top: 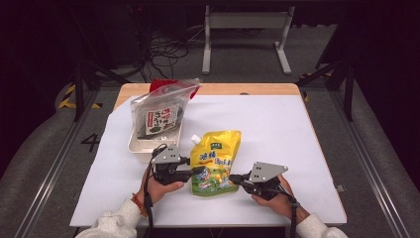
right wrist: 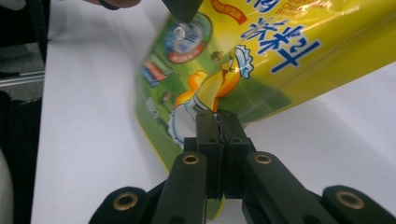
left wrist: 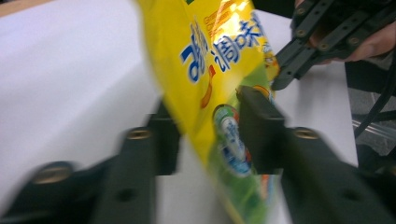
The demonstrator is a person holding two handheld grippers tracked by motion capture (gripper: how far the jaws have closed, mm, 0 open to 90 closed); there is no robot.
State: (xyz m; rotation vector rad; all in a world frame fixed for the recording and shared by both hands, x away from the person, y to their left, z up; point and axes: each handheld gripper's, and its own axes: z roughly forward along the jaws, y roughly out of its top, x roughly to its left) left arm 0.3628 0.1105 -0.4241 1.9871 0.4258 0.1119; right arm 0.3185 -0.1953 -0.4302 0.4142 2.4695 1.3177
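Far left of table (top: 297,148): white tray (top: 143,146) holding clear bag (top: 159,113) of dark contents, propped upright, red item behind it. Left gripper (top: 198,171) just below tray, jaws set on either side of left lower edge of yellow pouch (top: 216,161), gripping it. Pouch centred on near half of white table, spout toward tray, base end raised off surface between both grippers. Right gripper (top: 236,178) clamped tight on pouch's lower right edge, jaws nearly together on thin film.
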